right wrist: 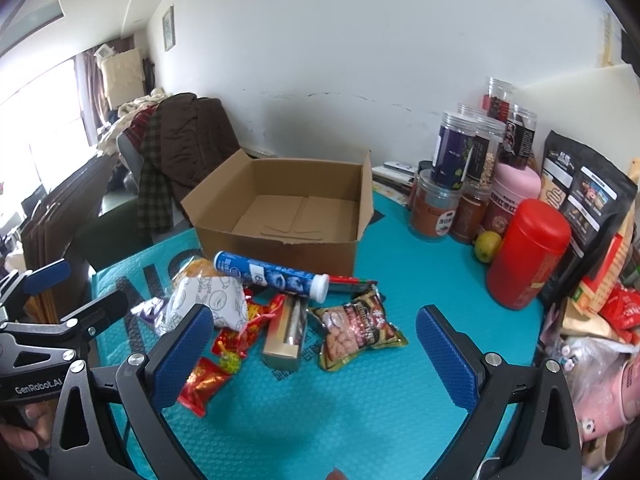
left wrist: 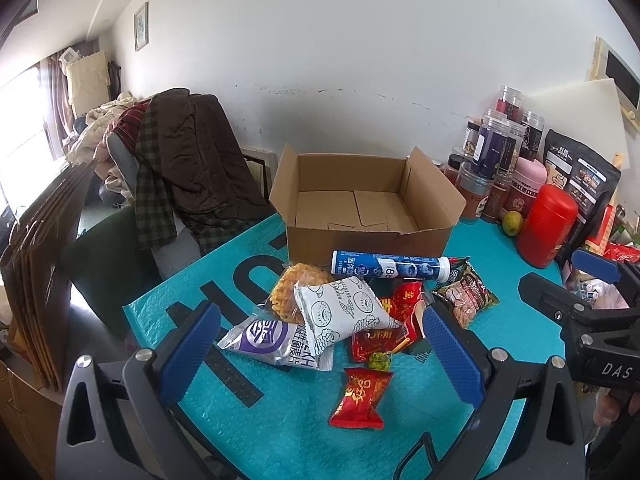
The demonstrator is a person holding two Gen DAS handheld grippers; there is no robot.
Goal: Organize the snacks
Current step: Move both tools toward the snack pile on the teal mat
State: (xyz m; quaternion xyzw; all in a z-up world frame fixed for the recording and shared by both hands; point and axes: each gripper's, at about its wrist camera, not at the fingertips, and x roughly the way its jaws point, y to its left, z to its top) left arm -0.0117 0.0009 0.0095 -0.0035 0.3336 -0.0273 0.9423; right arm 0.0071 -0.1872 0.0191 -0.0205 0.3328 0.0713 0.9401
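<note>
Hovering with jaws apart and empty, left gripper (left wrist: 322, 346) and right gripper (right wrist: 314, 354) face loose snack packets (left wrist: 340, 314) heaped before the empty brown cardboard box (left wrist: 360, 208). Sorting appears not yet begun; next move likely requires closing on one packet and carrying it into the box.

One cardboard box (left wrist: 366, 216), one blue tube (left wrist: 394, 266), two claws.

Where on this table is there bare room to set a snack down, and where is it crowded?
Free: the whole floor of the cardboard box; the teal mat between the peanut packet and the red canister, and nearer the grippers. Crowded: the snack pile around the blue tube, and the jars at the right edge.
</note>
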